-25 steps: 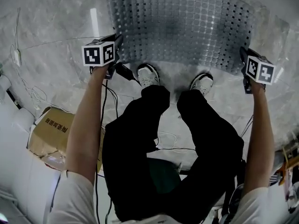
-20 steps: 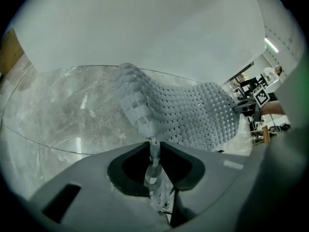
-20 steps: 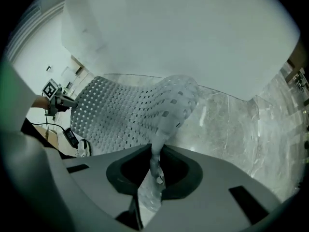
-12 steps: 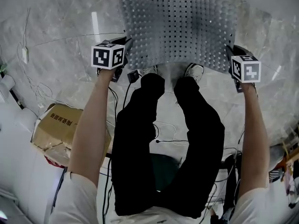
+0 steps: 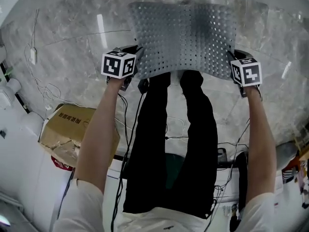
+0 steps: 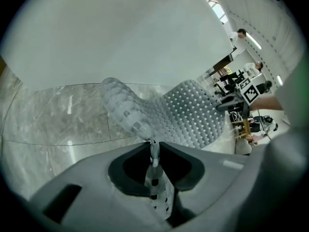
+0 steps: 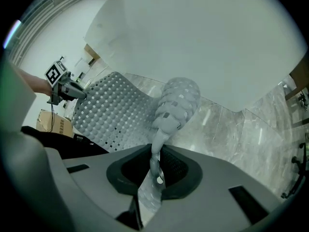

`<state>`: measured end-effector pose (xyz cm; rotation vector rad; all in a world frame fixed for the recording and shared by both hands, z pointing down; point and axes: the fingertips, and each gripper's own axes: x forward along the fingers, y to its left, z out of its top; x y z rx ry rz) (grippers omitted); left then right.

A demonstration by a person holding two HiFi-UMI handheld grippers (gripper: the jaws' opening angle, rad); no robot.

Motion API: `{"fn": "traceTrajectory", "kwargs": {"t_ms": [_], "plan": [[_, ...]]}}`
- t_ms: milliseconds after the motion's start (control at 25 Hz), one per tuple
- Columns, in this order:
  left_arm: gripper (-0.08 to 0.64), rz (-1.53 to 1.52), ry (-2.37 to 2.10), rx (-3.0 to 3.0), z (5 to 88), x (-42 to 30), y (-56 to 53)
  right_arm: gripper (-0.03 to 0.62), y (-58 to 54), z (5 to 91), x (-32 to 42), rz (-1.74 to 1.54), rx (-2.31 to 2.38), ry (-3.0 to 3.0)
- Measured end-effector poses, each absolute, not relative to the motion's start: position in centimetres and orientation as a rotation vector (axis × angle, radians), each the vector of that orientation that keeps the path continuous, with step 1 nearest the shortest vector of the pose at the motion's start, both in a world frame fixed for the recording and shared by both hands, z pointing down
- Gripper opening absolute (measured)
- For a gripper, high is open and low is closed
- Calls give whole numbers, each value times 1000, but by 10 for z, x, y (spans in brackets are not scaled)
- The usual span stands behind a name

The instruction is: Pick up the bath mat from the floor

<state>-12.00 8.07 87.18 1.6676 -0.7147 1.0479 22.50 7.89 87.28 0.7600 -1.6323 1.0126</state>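
The bath mat (image 5: 186, 35) is a grey perforated rubber sheet, hanging stretched between my two grippers above the marble floor. My left gripper (image 5: 136, 57) is shut on the mat's near left corner; in the left gripper view the mat's edge (image 6: 153, 153) is pinched between the jaws and the bath mat (image 6: 193, 115) curves off to the right. My right gripper (image 5: 231, 62) is shut on the near right corner. The right gripper view shows that edge (image 7: 155, 163) clamped between the jaws, with the bath mat (image 7: 116, 110) spreading left toward the other gripper (image 7: 63, 88).
A person's dark trouser legs (image 5: 166, 144) stand below the mat. A torn cardboard box (image 5: 72, 129) lies at the left, with cables (image 5: 43, 88) on the marble floor (image 5: 63, 42). More cables and clutter (image 5: 231, 163) sit at the lower right.
Both grippers have risen and drawn closer together with the mat, which has lifted off the floor. The shoes that showed at its near edge are now covered.
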Motion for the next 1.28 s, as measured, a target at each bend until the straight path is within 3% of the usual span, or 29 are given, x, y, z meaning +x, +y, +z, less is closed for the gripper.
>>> {"fn": "traceTrajectory", "kwargs": {"t_ms": [440, 1280], "plan": [[66, 979, -782, 1601, 744, -113, 123, 51, 107, 755, 229, 1029, 833, -1609], [66, 896, -934, 1643, 567, -173, 135, 51, 110, 560, 226, 916, 983, -1689]]}}
